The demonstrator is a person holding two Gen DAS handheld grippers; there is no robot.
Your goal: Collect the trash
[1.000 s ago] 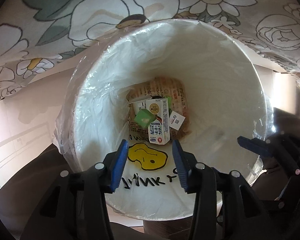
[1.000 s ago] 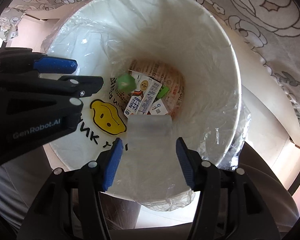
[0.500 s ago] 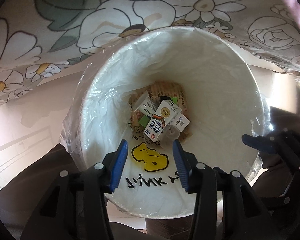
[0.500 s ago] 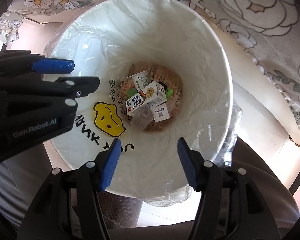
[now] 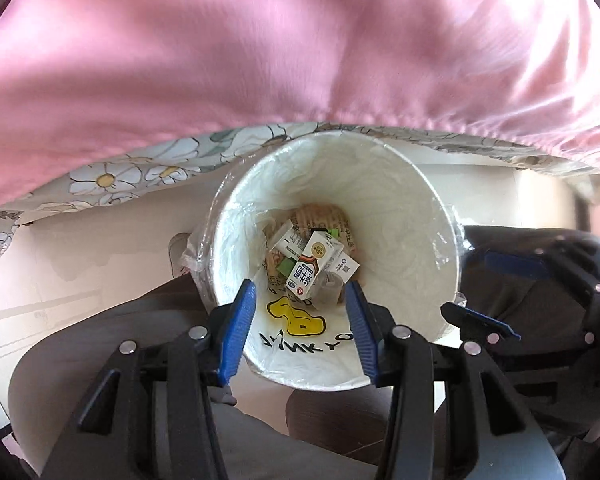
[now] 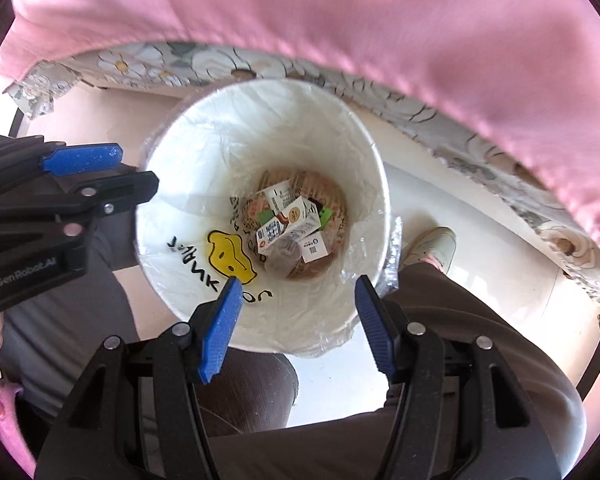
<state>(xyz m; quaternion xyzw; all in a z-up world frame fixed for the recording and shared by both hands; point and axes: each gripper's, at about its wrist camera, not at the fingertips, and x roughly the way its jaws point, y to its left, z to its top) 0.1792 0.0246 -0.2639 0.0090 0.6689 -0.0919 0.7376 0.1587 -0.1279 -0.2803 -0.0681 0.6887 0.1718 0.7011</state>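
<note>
Both tongs, left (image 5: 300, 300) and right (image 6: 296, 292), are held apart and empty over bin (image 6: 188, 160); cartons (image 6: 286, 222) are seen at its bottom.

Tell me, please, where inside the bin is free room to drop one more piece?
Free: the bin wall by the yellow face print and the far wall. Crowded: the bottom, where the milk carton, clear cup and green scrap are piled.
</note>
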